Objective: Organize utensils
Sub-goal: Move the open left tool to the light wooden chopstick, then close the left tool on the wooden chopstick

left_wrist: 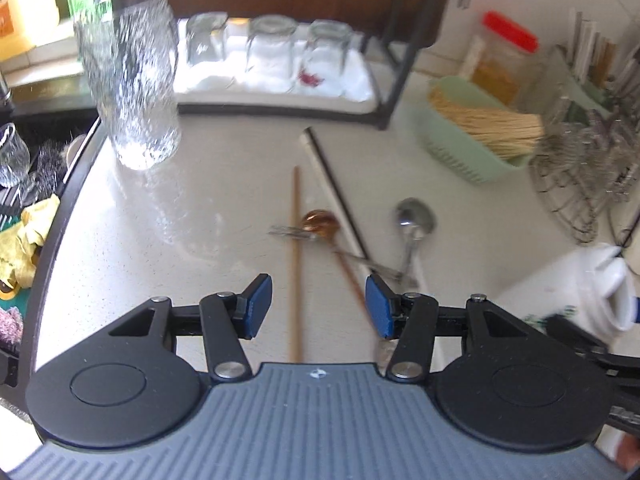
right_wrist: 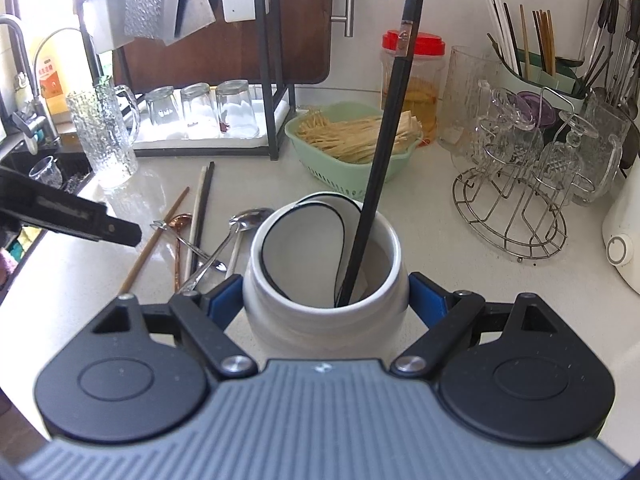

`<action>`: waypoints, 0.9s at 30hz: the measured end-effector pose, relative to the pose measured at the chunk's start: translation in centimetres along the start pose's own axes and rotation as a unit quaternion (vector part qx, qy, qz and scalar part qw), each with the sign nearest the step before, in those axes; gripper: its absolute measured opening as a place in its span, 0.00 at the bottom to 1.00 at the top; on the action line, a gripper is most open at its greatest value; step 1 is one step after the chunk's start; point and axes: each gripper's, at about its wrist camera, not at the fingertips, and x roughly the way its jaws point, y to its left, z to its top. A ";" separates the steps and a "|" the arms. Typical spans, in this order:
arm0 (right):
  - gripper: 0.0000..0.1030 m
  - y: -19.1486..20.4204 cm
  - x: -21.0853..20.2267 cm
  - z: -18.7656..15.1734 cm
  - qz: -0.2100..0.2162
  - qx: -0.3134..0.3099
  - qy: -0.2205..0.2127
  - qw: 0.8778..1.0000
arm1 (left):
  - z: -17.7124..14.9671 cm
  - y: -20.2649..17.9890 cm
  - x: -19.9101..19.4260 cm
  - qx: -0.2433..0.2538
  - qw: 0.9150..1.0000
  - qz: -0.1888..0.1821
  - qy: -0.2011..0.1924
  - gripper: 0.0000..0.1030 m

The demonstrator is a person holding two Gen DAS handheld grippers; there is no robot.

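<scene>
In the right wrist view the right gripper [right_wrist: 325, 304], black-linked with blue rubber pads, is clamped on the smooth white glazed ceramic jar [right_wrist: 324, 280] at lower centre, a pad pressed against each side of its round body; inside the jar a long square-section black chopstick [right_wrist: 380, 152] leans up toward the top of the frame beside a curved white insert edged in black. In the left wrist view the left gripper [left_wrist: 319, 304] stands with its jaws apart and nothing between the pads, hovering over the speckled pale stone countertop [left_wrist: 192, 208]. The loose utensils lie in the middle of that frame: a slender wooden chopstick [left_wrist: 296, 240] running vertically, a copper-coloured spoon [left_wrist: 320, 220] with an oval bowl, a polished steel spoon [left_wrist: 414, 216] to its right, a steel fork [left_wrist: 288, 233] lying across them, and a white and a black chopstick [left_wrist: 332, 184] laid side by side on a diagonal. A tall textured glass mug [left_wrist: 130, 80] stands at upper left, and a mint-green slotted plastic basket [left_wrist: 460, 148] of pale sticks sits at upper right
</scene>
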 end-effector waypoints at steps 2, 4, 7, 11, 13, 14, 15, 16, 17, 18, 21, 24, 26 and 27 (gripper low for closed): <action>0.87 0.0 0.1 0.1 0.000 0.000 0.003 1.000 | 0.1 0.6 1.2 0.000 1.000 0.002 0.006 0.55; 0.87 0.0 0.1 0.2 -0.001 0.000 0.007 1.000 | 0.3 0.9 2.2 0.003 1.000 0.004 0.010 0.51; 0.87 0.1 0.1 0.2 -0.004 0.002 0.010 1.000 | 0.6 1.0 3.5 0.010 1.000 0.005 0.014 0.48; 0.87 0.1 0.1 0.3 -0.009 0.008 0.016 1.000 | 1.4 0.7 4.9 0.021 1.000 0.003 0.016 0.44; 0.87 0.1 0.1 0.3 -0.012 0.010 0.018 1.000 | 1.9 0.4 5.4 0.030 0.999 0.002 0.018 0.41; 0.87 0.1 0.0 0.3 -0.012 0.010 0.018 1.000 | 2.1 0.2 5.6 0.038 0.999 0.005 0.017 0.39; 0.87 0.1 0.0 0.2 -0.013 0.011 0.018 1.000 | 2.3 -0.1 5.7 0.048 0.999 0.009 0.017 0.37; 0.87 0.1 0.0 0.2 -0.013 0.011 0.019 1.000 | 2.5 -0.3 5.9 0.056 0.998 0.013 0.019 0.35; 0.87 0.2 0.0 0.3 -0.013 0.012 0.019 1.000 | 2.7 -0.5 6.0 0.061 0.998 0.015 0.021 0.34; 0.87 0.2 0.0 0.3 -0.014 0.012 0.019 1.000 | 2.9 -0.6 6.1 0.065 0.997 0.019 0.024 0.31; 0.87 0.2 0.0 0.3 -0.015 0.013 0.018 1.000 | 3.1 -1.4 6.6 0.092 0.995 0.042 0.024 0.22; 0.87 0.3 0.0 0.3 -0.016 0.012 0.016 1.000 | 3.3 -1.7 6.8 0.091 0.995 0.040 0.031 0.14; 0.87 0.3 0.1 0.2 -0.016 0.010 0.013 1.000 | 3.2 -2.0 6.8 0.102 0.993 0.045 0.026 0.08; 0.87 0.3 0.1 0.3 -0.015 0.010 0.012 1.000 | 3.1 -2.1 6.8 0.105 0.993 0.050 0.026 0.07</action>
